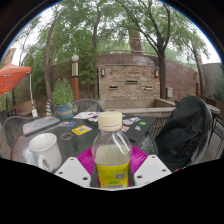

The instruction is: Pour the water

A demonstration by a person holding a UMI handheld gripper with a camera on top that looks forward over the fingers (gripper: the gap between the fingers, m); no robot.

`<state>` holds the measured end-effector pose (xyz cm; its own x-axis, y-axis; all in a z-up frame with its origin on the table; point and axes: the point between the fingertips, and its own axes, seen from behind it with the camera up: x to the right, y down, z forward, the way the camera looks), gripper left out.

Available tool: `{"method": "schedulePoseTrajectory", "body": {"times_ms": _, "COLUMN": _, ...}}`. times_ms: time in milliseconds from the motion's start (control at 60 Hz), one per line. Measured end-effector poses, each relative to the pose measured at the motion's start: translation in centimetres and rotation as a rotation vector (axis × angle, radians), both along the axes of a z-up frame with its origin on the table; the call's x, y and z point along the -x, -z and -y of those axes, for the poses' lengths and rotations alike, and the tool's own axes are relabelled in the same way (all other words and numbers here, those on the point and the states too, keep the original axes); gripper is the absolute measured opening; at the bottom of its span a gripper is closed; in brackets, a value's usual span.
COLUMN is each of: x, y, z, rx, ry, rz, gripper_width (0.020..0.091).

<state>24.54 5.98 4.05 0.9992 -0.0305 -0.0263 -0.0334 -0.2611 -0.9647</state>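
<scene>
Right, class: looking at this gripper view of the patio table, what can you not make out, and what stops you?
- Bottle: base and gripper contact cut off below.
- White mug: contents hidden by its wall.
- Cards and papers on the glass table: print too small.
- Chair under the black jacket: covered by it.

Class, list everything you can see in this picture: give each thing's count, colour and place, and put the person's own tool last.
bottle: one, clear with white cap and yellow label, between the jaws
mug: one, white, on the table beside the bottle
table: one, dark glass top, under bottle and mug
small items: several, one yellow, on the table beyond the mug; too small to tell
dark bag or garment: one, black, on a chair beside the table
canopy: one, red, far beyond the table
stone fireplace: one, tan, beyond the table
gripper: one, white fingers with magenta pads, jaws pressing the bottle's sides
</scene>
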Motion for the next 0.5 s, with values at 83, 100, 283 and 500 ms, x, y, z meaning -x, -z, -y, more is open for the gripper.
{"method": "schedulePoseTrajectory", "body": {"times_ms": 83, "x": 0.1, "y": -0.8, "z": -0.1, "rx": -0.075, "ry": -0.008, "rz": -0.03, "gripper_width": 0.0439}}
{"method": "schedulePoseTrajectory", "body": {"times_ms": 100, "x": 0.0, "y": -0.6, "z": 0.1, "rx": -0.069, "ry": -0.008, "rz": -0.032, "gripper_width": 0.0439}}
{"method": "schedulePoseTrajectory", "body": {"times_ms": 283, "x": -0.1, "y": 0.6, "z": 0.8, "rx": -0.005, "ry": 0.016, "rz": -0.027, "gripper_width": 0.0598}}
{"method": "schedulePoseTrajectory", "body": {"times_ms": 500, "x": 2.8, "y": -0.6, "z": 7.3, "rx": 0.11, "ry": 0.086, "rz": -0.125, "gripper_width": 0.0842}}
